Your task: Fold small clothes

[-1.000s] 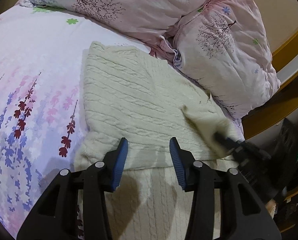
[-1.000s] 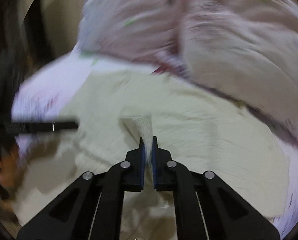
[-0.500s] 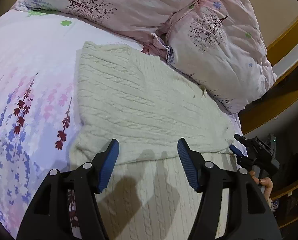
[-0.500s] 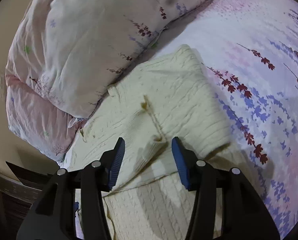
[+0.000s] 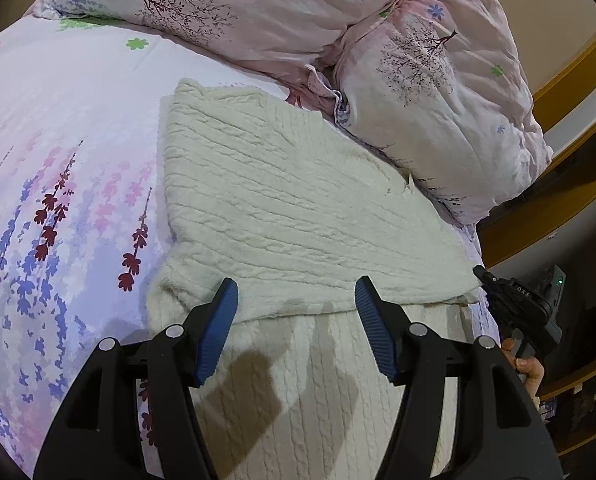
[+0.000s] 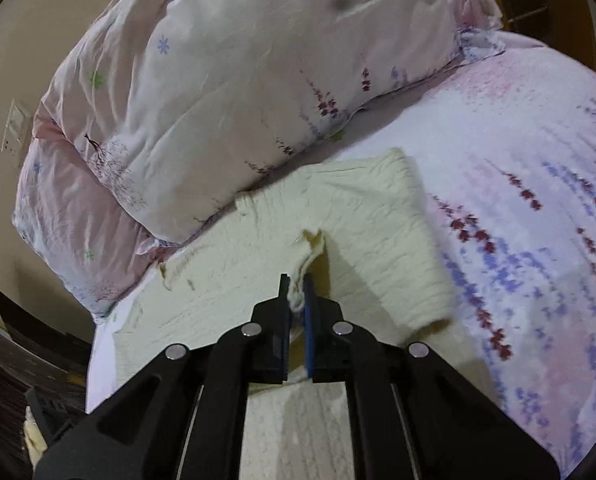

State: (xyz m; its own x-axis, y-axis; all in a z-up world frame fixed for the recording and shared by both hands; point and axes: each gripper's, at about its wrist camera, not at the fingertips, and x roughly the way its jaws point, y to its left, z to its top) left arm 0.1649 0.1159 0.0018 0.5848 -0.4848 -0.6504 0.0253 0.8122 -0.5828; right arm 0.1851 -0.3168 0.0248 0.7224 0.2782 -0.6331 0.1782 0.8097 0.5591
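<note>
Nearest the left camera, the left gripper (image 5: pixel 296 294) is hovering with its jaws released and standing wide, nothing between the blue pads, just over the near fold edge of the sweater (image 5: pixel 282 208). The cream cable-knit sweater is lying on the bed (image 5: pixel 58 128), close to its right edge and stretching toward the pillows, with an upper layer folded over a lower one that is running under the gripper. At the bed's right edge the right gripper (image 5: pixel 483 274) is showing as a dark tip by the sweater's near right corner, with a hand (image 5: pixel 528 368) gripping its handle below. In the right camera, the right gripper (image 6: pixel 296 284) is clenching a small pinch of sweater (image 6: pixel 338 240) between its pads, and the knit is rising in a little peak just beyond them. The sheet is spreading pale lilac past the sweater, printed with purple, pink and dark red flower sprays. Farther on, two pink pillows (image 5: pixel 438 92) with tree prints are lying along the bed's far edge, one touching the sweater's far side. Beyond them a beige wall (image 6: pixel 26 40) is carrying a white socket plate (image 6: pixel 16 128), and a wooden frame (image 5: pixel 570 80) is curving past the bed's right edge.
</note>
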